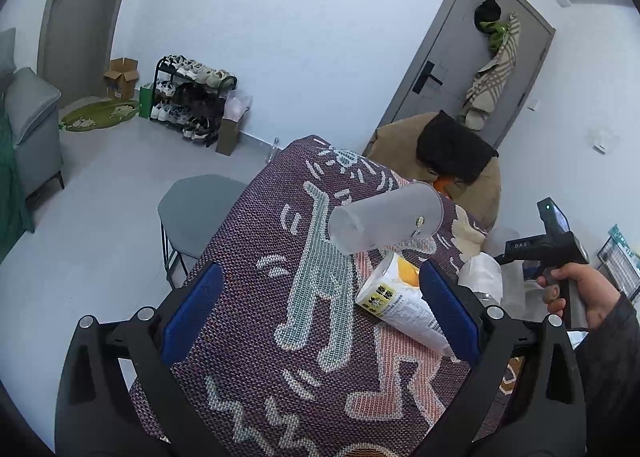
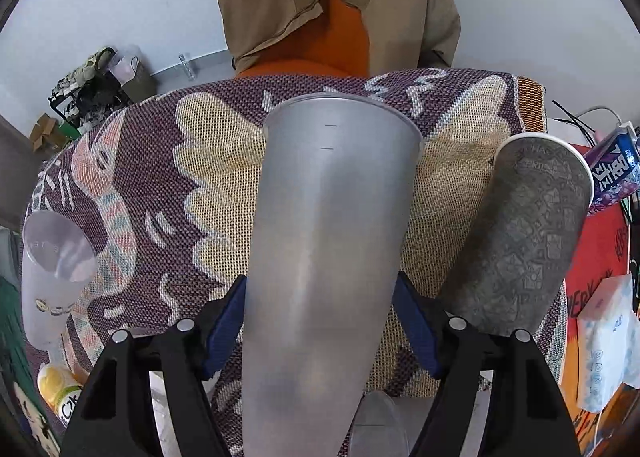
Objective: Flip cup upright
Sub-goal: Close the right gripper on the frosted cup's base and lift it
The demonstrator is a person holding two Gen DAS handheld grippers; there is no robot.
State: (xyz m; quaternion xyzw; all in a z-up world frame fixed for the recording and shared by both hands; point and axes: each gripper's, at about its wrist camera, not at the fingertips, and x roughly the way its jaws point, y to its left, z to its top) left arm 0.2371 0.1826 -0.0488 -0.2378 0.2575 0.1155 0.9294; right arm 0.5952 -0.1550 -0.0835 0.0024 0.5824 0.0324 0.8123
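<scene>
My right gripper [image 2: 320,321] is shut on a frosted plastic cup [image 2: 328,241], blue pads pressed on both its sides; the cup's rim points away from the camera, above the patterned cloth [image 2: 224,161]. A second frosted cup [image 1: 384,219] stands on the cloth in the left wrist view and shows at the left edge of the right wrist view [image 2: 52,277]. A white-and-yellow printed cup [image 1: 400,305] lies on its side on the cloth between my left gripper's [image 1: 320,309] blue pads, which stand wide apart; the right pad is next to it.
A grey patterned paper cup [image 2: 528,233] is beside the held cup. A tissue pack [image 2: 604,345] and a blue can [image 2: 616,169] lie right. A chair draped with a brown coat [image 2: 340,5] stands behind the table. A grey stool [image 1: 196,213] stands left.
</scene>
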